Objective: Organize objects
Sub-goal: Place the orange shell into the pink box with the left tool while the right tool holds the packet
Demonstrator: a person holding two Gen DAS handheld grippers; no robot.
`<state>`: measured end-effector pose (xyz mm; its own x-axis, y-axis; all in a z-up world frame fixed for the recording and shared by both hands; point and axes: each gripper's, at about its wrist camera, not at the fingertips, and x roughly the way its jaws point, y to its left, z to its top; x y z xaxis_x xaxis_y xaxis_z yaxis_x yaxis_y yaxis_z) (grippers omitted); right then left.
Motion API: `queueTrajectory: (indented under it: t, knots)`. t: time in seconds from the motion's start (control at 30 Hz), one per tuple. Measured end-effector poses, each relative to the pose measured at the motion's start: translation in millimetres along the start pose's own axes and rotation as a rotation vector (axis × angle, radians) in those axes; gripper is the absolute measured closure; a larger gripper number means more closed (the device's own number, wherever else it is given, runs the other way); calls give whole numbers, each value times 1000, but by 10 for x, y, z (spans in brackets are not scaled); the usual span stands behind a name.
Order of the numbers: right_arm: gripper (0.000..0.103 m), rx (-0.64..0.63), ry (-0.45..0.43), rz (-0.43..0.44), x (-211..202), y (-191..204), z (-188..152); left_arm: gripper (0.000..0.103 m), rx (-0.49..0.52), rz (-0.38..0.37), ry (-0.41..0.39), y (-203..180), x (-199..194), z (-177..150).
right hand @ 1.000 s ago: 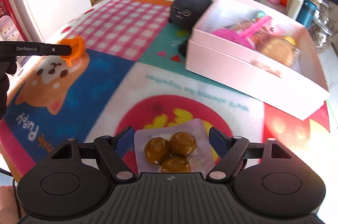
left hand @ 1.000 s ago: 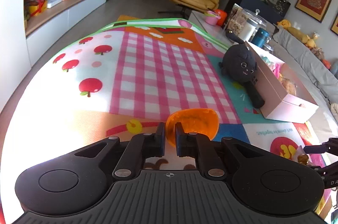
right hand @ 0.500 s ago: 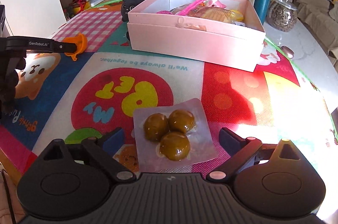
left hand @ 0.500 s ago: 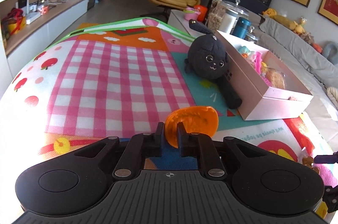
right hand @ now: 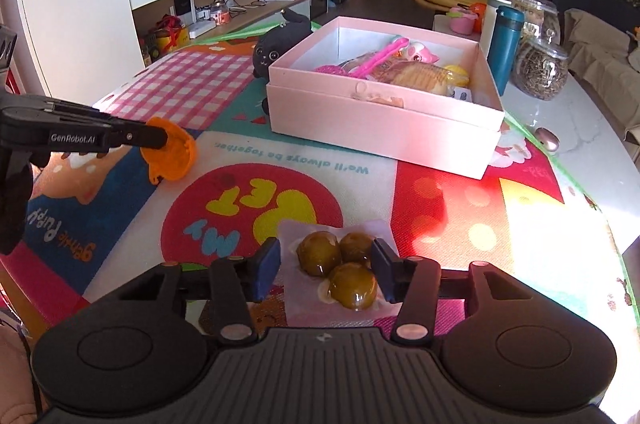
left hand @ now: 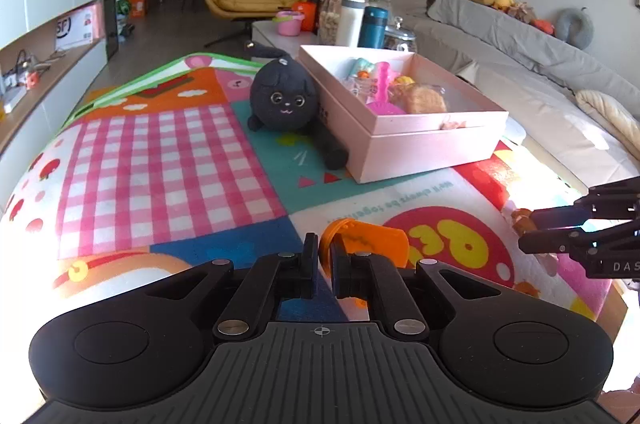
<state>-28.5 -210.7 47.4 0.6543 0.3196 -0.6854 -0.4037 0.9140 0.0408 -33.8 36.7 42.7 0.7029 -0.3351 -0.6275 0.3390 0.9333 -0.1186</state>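
Observation:
My left gripper (left hand: 324,264) is shut on an orange plastic cup (left hand: 366,244) and holds it above the colourful mat; cup (right hand: 170,153) and gripper (right hand: 158,137) also show in the right wrist view. My right gripper (right hand: 326,266) is open, its fingers either side of a clear packet of three brown balls (right hand: 338,260) lying on the mat. An open pink box (right hand: 384,125) with toys and a bread packet stands further back, and shows in the left wrist view (left hand: 416,139). A black plush cat (left hand: 284,99) leans against the box's left side.
A teal flask (right hand: 506,47), a white bottle and glass jars (right hand: 542,67) stand behind the box on the white tabletop. A small pinkish mouse-like object (right hand: 547,139) lies right of the box. A grey sofa (left hand: 520,55) runs along the right.
Both grippers have swung right toward the pink box. The left still holds the orange cup. The right has narrowed around the packet of brown balls.

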Motion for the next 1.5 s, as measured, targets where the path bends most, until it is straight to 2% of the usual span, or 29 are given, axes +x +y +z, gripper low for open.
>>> queueTrajectory:
  t: [0.17,0.27,0.37,0.47,0.57,0.67,0.83,0.9,1.03,1.07,1.1,1.13,1.2,1.27,1.37,1.43,1.47,1.5]
  knots:
    - [73,-3,-11,-23,-93,-34,-27,95,39,-12,-41,-163,-133,111]
    - [65,-1,-9,-15,-122,-74,-106,95,52,-18,-54,-215,-176,155]
    - [53,-3,-11,-43,-97,-100,-178,95,55,-28,-45,-252,-160,152]
    - [45,20,10,-63,12,-167,-204,95,51,-38,-29,-269,-117,122]
    - [43,12,16,-74,104,-171,-234,95,42,-42,-14,-261,-84,86]
    - [56,-25,3,-89,86,-105,-222,95,28,-50,-1,-255,-64,79]
    - [57,-10,-35,-90,-22,-115,-146,95,51,-66,-40,-318,-118,247]
    - [58,6,-52,-84,-83,-153,-110,95,63,-74,-71,-350,-128,403]
    - [59,15,-91,-92,-200,-208,-20,95,86,-68,-186,-456,-34,911]
    - [62,15,-98,-96,-220,-220,5,95,56,-73,-217,-450,39,1036]
    - [82,15,-100,-99,-233,-235,37,94,14,-84,-239,-426,148,1149]
    - [90,21,-98,-105,-236,-251,62,94,-20,-100,-243,-398,297,1245]
    - [91,32,-109,-121,-250,-302,117,89,-96,-128,-187,-312,649,1350]
    - [91,39,-116,-135,-256,-343,153,88,-175,-152,-136,-215,897,1321]
    - [91,32,-115,-132,-259,-384,153,88,-243,-171,-160,-76,901,1153]
    - [85,31,-96,-124,-213,-410,125,88,-249,-157,-165,1,805,1026]
    - [71,41,-78,-124,-164,-423,104,88,-238,-140,-158,18,748,953]
    - [53,56,-59,-130,-101,-432,75,88,-222,-118,-149,25,680,877]
